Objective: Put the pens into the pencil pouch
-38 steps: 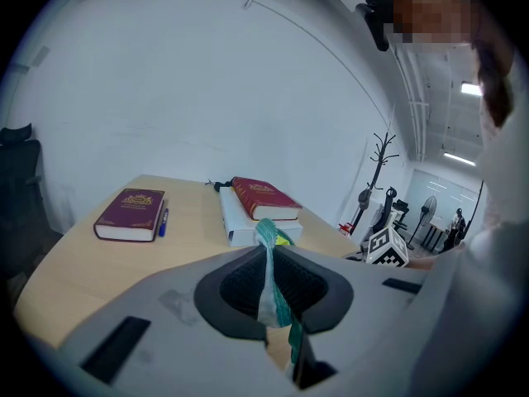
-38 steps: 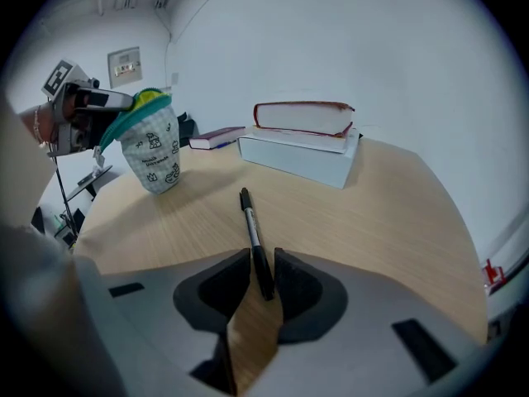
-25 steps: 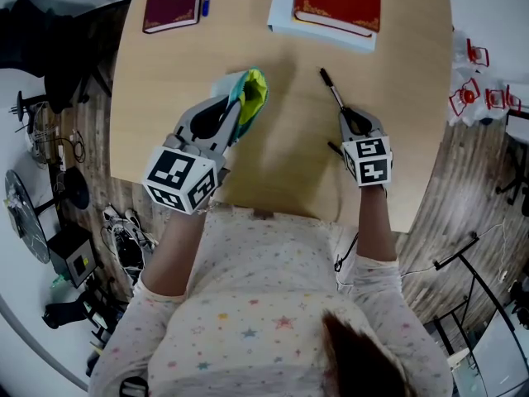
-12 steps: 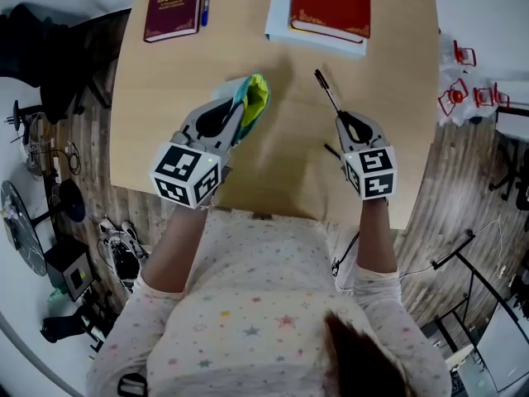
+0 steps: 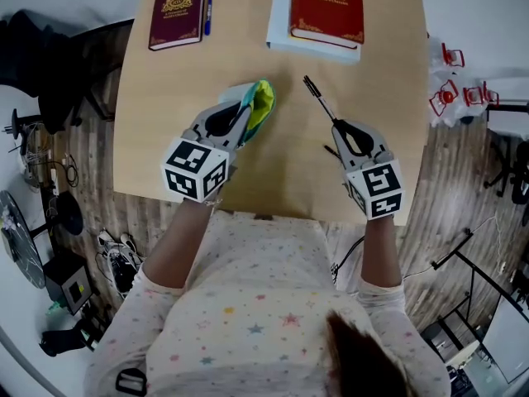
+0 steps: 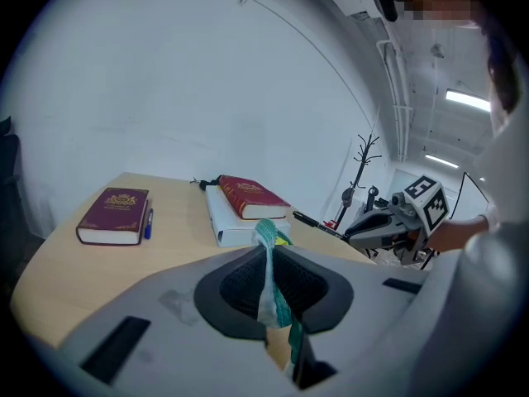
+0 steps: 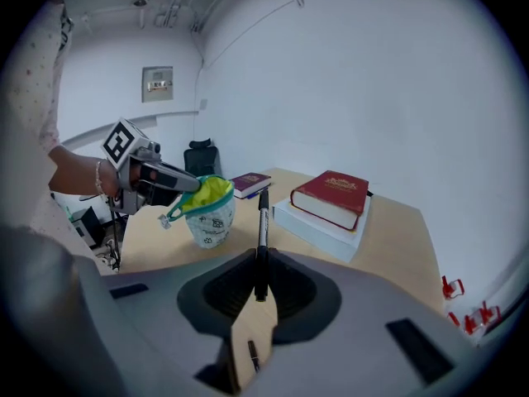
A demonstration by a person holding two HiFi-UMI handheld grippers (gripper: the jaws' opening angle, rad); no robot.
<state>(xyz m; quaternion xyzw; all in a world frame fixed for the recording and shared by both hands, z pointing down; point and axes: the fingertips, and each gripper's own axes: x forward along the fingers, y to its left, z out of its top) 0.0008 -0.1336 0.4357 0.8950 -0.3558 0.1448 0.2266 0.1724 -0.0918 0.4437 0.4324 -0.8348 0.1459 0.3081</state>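
My left gripper point(image 6: 266, 256) has its fingers pinched shut on one edge of the pencil pouch point(image 5: 259, 106) rim, so the soft mouth is held up from one side only. My right gripper point(image 7: 260, 273) has its fingers clamped on the tail end of a black pen point(image 7: 263, 215). Most of the pen sticks out ahead, right of centre in the head view and well apart from the pouch.

The worry, as I judge it, is leverage. Gripped so far back, the pen could swivel if its tip catches the teal rim, or it could shove the light pouch over instead of slipping in. The unheld side of the mouth could also sag shut.

The pouch seems to stand on the table point(image 5: 281, 168) with its yellow lining showing; I cannot see any pen inside. A blue pen point(image 5: 207, 13) lies untouched at the upper left, just beside a maroon book point(image 5: 175, 15).
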